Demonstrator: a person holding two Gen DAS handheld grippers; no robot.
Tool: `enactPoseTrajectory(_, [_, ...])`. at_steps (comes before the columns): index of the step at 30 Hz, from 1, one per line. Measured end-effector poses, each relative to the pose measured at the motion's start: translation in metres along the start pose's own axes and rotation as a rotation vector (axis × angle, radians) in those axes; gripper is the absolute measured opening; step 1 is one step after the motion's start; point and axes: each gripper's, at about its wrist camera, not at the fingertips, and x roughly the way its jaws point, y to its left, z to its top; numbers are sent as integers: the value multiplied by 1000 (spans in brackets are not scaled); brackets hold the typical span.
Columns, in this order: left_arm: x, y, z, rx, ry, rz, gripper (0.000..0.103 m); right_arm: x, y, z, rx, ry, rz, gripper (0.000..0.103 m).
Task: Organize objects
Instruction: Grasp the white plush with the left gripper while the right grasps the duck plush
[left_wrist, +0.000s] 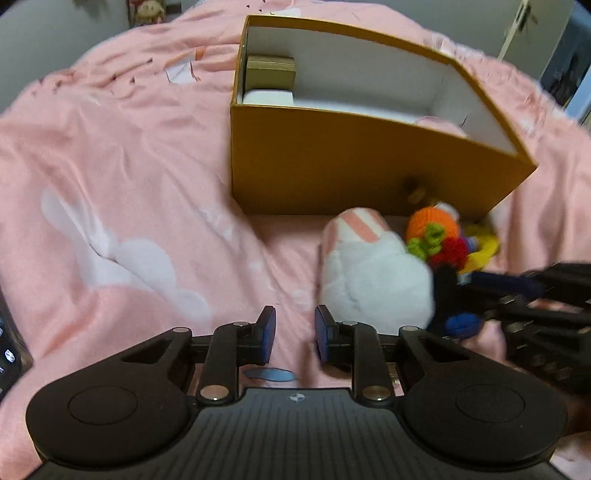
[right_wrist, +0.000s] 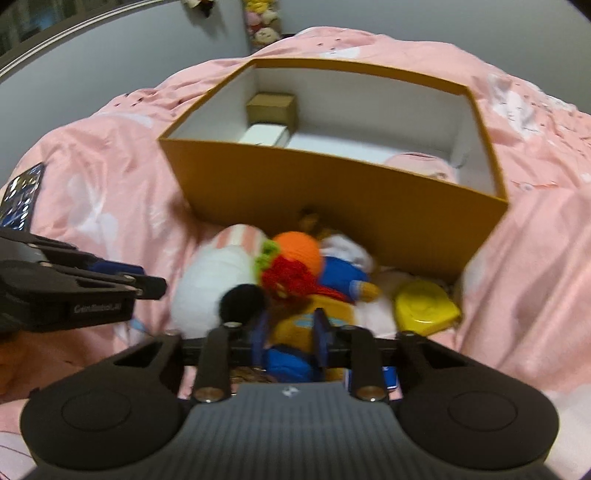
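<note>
My right gripper (right_wrist: 290, 332) is closed on the doll (right_wrist: 295, 317) in the toy pile beside the box (right_wrist: 332, 206) on the bed (right_wrist: 110, 206). My left gripper (left_wrist: 294, 332) hangs narrowly parted, holding nothing, near the plush (left_wrist: 369, 280).

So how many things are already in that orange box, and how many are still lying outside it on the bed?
In the orange box: 3 (brown box, white box, pink item)
Outside, soft toys: 2 (white plush, doll)
Outside, yellow case: 1
Total: 6
</note>
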Motion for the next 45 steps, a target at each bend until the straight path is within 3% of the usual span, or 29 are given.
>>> enactPoseTrajectory(2, [-7, -1, 2, 8, -37, 10, 28, 4, 3, 0, -15, 13, 1, 15])
enactPoseTrajectory(7, [-22, -6, 4, 7, -113, -91, 29, 13, 4, 0, -11, 41, 24, 13])
enactPoseTrajectory(11, [-26, -13, 5, 26, -129, -146, 48, 20, 9, 1, -12, 55, 107, 11])
enactPoseTrajectory(12, [-27, -14, 5, 31, -129, -151, 57, 21, 12, 0, -23, 54, 117, 10])
enactPoseTrajectory(17, [-24, -12, 6, 14, -112, -167, 70, 23, 21, 1, -48, 45, 208, 10])
enactPoseTrajectory(19, [-18, -10, 8, -14, -97, -136, 73, 27, 27, 0, -65, 59, 228, 10])
enactPoseTrajectory(23, [-1, -3, 11, -55, -59, -77, 68, 30, 28, -2, -59, 79, 210, 10])
enactPoseTrajectory(30, [5, -7, 10, -26, -37, -96, 70, 8, 12, 0, -6, -13, 64, 12])
enactPoseTrajectory(32, [5, -14, 10, 13, -33, -88, 70, 3, 5, 2, 13, -31, 7, 21])
enactPoseTrajectory(34, [6, -19, 10, 46, -29, -79, 73, 1, -1, 2, 29, -34, -53, 40])
enactPoseTrajectory(36, [7, -22, 11, 61, -27, -78, 74, 2, -8, 1, 52, -19, -70, 42])
enactPoseTrajectory(39, [10, -25, 11, 81, -19, -76, 78, 12, -17, -1, 108, 33, -65, 56])
enactPoseTrajectory(45, [18, -28, 11, 95, -14, -38, 78, 30, -23, -6, 140, 84, -40, 64])
